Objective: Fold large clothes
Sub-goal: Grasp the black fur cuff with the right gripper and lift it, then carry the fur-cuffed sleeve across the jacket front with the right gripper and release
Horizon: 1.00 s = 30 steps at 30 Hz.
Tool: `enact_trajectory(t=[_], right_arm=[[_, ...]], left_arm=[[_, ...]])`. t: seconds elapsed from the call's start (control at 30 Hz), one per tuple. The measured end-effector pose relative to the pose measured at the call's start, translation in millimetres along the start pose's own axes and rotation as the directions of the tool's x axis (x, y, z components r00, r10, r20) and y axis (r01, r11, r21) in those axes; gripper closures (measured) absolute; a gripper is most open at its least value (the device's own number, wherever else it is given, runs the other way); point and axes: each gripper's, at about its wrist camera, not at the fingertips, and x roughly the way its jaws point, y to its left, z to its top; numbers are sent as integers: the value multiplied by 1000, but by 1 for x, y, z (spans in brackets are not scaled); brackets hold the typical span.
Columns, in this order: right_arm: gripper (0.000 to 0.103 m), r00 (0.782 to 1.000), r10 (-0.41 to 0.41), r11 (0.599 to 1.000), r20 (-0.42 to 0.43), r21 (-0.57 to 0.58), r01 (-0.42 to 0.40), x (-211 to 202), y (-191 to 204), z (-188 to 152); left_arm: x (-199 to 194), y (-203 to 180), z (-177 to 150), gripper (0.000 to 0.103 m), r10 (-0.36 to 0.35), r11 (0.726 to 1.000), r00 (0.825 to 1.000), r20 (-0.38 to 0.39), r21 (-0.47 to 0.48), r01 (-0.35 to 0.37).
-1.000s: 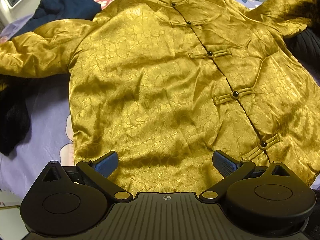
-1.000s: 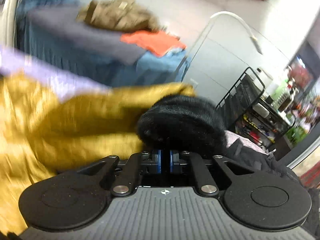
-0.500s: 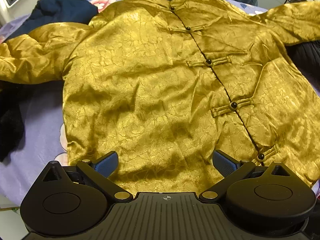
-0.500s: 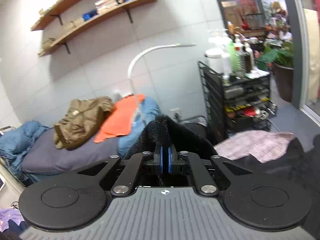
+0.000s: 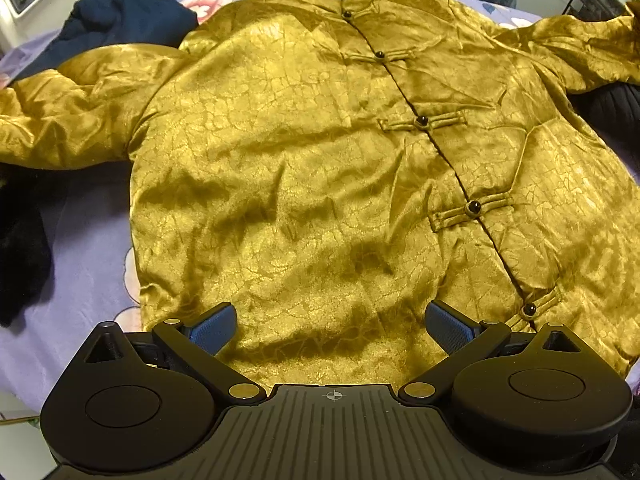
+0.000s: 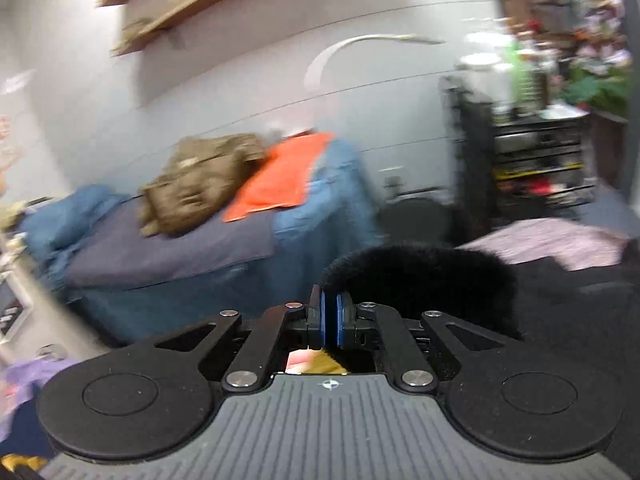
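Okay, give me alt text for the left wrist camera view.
A gold satin jacket with black knot buttons lies spread face-up on a lavender floral bedsheet, sleeves out to both sides. The open left gripper hovers over its hem; dark clothes sit beyond.

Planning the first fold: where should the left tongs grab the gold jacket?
Grip the hem of the gold jacket, coming in low from the near edge. It lies flat, buttoned, hem nearest, between the open left tongs. The side seam probably also works.
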Motion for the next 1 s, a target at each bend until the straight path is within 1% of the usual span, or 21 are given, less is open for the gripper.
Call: enact_trajectory(t=[0.07, 0.1, 0.17, 0.23, 0.3, 0.4, 0.47, 0.6, 0.63, 0.67, 0.7, 0.83, 0.87, 0.9, 0.93, 0.97, 1.0], right_arm=[[96, 994, 99, 995, -47, 11, -99, -1, 27, -5], [96, 986, 154, 988, -66, 21, -153, -1, 42, -10], [96, 953, 273, 962, -129, 18, -274, 0, 76, -21], [96, 917, 359, 932, -176, 9, -363, 3, 111, -36], [96, 878, 423, 901, -227, 0, -434, 11, 146, -52], [96, 823, 483, 866, -299, 28, -499, 29, 198, -82], [96, 796, 502, 852, -339, 32, -523, 42, 229, -102], [96, 729, 518, 827, -448, 44, -561, 60, 288, -153], [96, 715, 518, 821, -470, 38, -570, 61, 301, -166], [96, 711, 510, 820, -484, 26, -571, 63, 311, -177], [95, 714, 495, 826, -496, 14, -563, 60, 320, -193], [91, 704, 437, 843, -560, -18, -538, 80, 341, -237], [88, 697, 427, 842, -576, -27, -538, 85, 342, -245], [82, 692, 426, 840, -583, -29, -542, 87, 343, -254], [74, 685, 433, 834, -586, -27, -551, 88, 341, -260], [69, 672, 441, 827, -595, -22, -562, 90, 342, -265], [57, 654, 452, 819, -607, -7, -573, 92, 341, -270]], left_arm=[[-3, 1, 2, 0, 0, 1000, 1000, 9, -5, 0], [-4, 3, 3, 0, 1, 1000, 1000, 13, -9, -1], [-8, 6, 6, 0, 4, 1000, 1000, 27, -21, -3], [-12, 12, 8, 0, 8, 999, 999, 43, -39, -7], [-16, 19, 10, 0, 17, 998, 998, 56, -60, -14], [-20, 31, 10, 0, 36, 996, 997, 66, -89, -30], [-21, 39, 7, 0, 45, 993, 997, 68, -109, -38], [-23, 54, -3, 0, 76, 987, 995, 57, -146, -67], [-23, 58, -6, 0, 79, 985, 996, 52, -158, -69], [-23, 61, -10, 0, 79, 983, 996, 46, -170, -70], [-22, 65, -13, 0, 82, 981, 996, 41, -179, -73], [-21, 73, -24, 0, 92, 977, 996, 19, -195, -87], [-21, 74, -25, 0, 93, 976, 996, 16, -198, -88], [-20, 75, -26, 0, 93, 976, 996, 15, -201, -88], [-20, 75, -27, 0, 92, 976, 996, 14, -202, -88], [-20, 76, -26, 0, 92, 976, 996, 14, -201, -87], [-21, 76, -25, 0, 92, 976, 996, 15, -198, -87]])
